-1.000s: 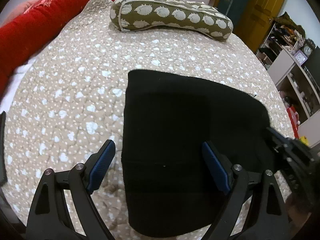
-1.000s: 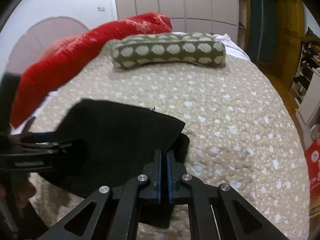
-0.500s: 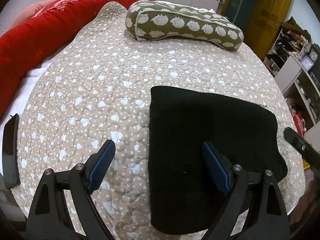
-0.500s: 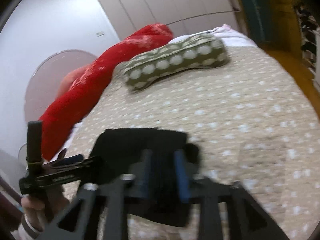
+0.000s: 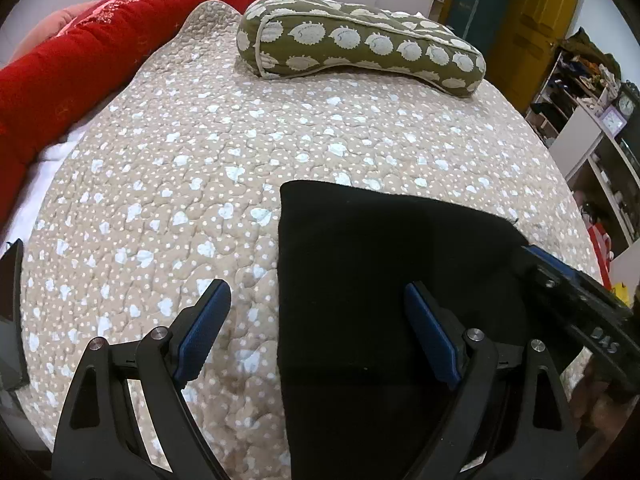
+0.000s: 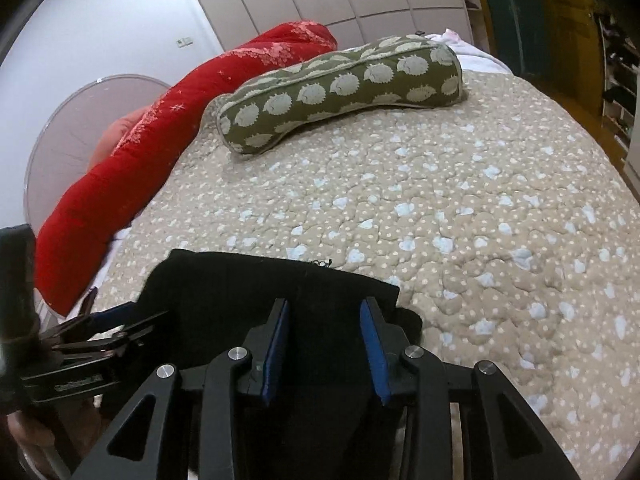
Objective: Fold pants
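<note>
Left gripper (image 5: 316, 316) spread; folded pants (image 5: 384, 280) on quilt (image 5: 200, 160).

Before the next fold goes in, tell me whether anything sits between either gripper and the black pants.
Nothing visible does. The left gripper hangs open over the left edge of the black pants; the right gripper, jaws apart, is right over them. The hedgehog-print pillow lies far up the quilt.

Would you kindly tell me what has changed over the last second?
The right hand-held gripper was shut on the black pants and has opened, letting them go. The left hand-held gripper stayed open, shifting slightly. The pants stay folded on the quilt; the pillow is unmoved.
</note>
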`<state>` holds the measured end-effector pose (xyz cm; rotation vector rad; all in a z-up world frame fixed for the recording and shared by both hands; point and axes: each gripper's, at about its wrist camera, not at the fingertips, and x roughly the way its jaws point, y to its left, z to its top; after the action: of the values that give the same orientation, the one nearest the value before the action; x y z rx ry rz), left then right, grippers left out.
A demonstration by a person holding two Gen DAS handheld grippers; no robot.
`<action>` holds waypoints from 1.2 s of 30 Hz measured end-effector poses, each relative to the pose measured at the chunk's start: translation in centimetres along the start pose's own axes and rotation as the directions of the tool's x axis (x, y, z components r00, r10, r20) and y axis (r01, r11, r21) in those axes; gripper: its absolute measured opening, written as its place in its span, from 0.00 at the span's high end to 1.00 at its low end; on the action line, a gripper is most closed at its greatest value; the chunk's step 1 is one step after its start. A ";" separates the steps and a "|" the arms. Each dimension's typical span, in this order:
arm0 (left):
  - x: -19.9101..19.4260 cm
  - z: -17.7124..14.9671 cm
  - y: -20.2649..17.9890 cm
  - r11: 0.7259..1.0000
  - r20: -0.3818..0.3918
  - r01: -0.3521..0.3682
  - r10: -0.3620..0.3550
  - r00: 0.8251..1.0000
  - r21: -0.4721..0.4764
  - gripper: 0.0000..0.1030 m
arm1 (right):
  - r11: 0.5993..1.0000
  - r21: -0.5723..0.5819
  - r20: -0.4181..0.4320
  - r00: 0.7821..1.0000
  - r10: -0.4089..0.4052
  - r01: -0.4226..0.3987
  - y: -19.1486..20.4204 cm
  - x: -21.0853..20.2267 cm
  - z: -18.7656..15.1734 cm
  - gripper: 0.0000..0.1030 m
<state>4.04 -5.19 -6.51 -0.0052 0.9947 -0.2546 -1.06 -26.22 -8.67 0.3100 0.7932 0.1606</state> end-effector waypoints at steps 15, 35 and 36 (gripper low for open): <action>0.1 -2.6 3.7 0.953 -0.043 0.246 -0.257 0.965 -0.175 0.14 | 0.939 0.274 -0.023 0.975 0.222 -0.207 -4.4 -1.0 -4.0 0.30; -0.2 4.4 0.2 0.970 0.069 0.243 -0.242 0.968 -0.012 0.24 | 0.958 0.113 0.108 0.961 0.254 -0.265 0.0 -0.7 3.5 0.55; 0.3 4.9 0.3 0.972 0.065 0.234 -0.233 0.970 -0.014 0.24 | 0.957 0.118 0.105 0.962 0.253 -0.264 -0.1 -0.1 4.1 0.55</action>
<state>8.31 -5.55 -4.09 -0.1501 0.9340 -0.4572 1.81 -27.23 -5.95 0.5426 0.6738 0.3396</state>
